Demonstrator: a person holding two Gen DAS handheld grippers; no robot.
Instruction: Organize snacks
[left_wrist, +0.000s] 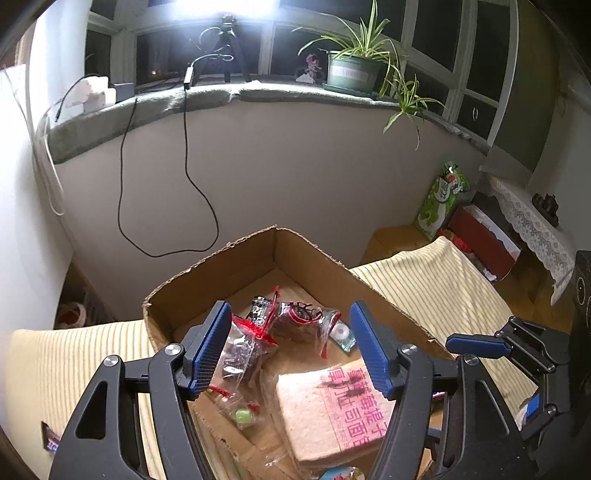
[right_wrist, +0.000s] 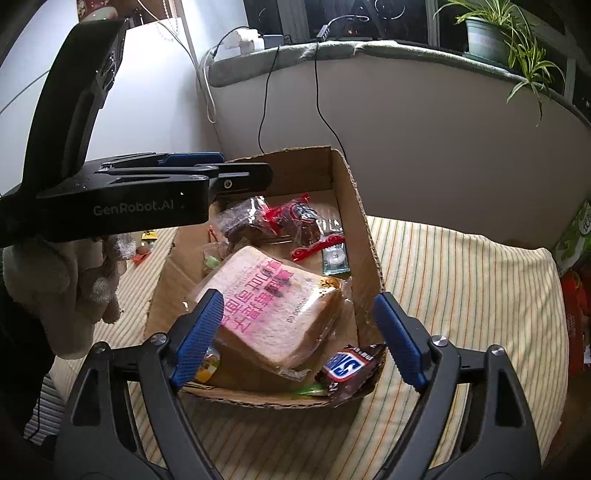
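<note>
Now both grippers, left (left_wrist: 290, 347) and right (right_wrist: 301, 339), hover wide-jawed, empty, above the box (right_wrist: 360, 206).

A striped cloth (right_wrist: 461, 295) spreads under and to the right of the right gripper. Far ahead, a grey sill (left_wrist: 207, 99) runs along the window, carrying a potted plant (left_wrist: 351, 70) at upper right, a tripod (left_wrist: 227, 48) in the middle and a white plug block (left_wrist: 94, 94) at left. Two black cables (left_wrist: 188, 158) hang from the sill down the wall (left_wrist: 314, 166).
</note>
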